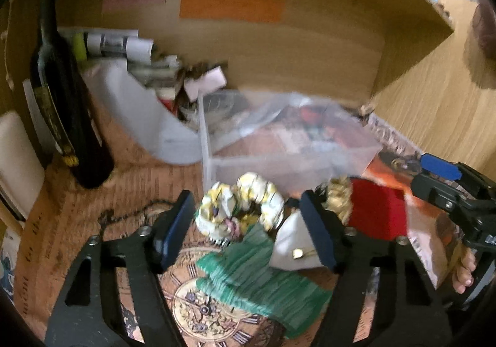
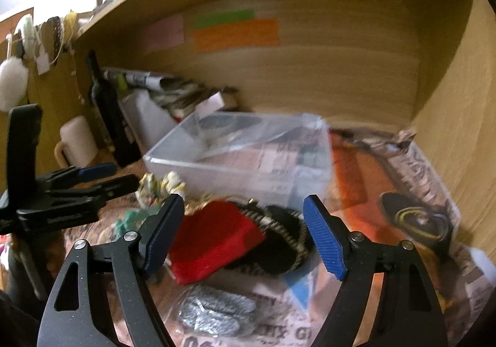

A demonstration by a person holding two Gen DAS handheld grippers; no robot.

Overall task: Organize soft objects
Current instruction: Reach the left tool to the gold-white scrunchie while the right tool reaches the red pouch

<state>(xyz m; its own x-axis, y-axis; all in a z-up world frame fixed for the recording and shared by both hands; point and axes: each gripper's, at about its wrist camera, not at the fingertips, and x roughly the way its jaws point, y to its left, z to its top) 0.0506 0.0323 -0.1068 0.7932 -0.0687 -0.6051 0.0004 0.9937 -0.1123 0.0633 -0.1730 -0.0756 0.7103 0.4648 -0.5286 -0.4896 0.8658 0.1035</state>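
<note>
While jaws gape, floral scrunchie (image 1: pixel 240 207), red pouch (image 2: pixel 214 241)

Red pouch (image 2: pixel 214 238), green pleated cloth (image 1: pixel 257 272), seemingly yellow-white (blurred) scrunchie (image 1: pixel 241 204).

Clear glossy plastic box (image 2: pixel 248 158), matt red velvety pouch (image 2: pixel 214 241)

The scrunchie (image 1: pixel 240 207) lies before the clear box (image 1: pixel 279 142), bottle (image 1: pixel 66 105) to its left.
</note>
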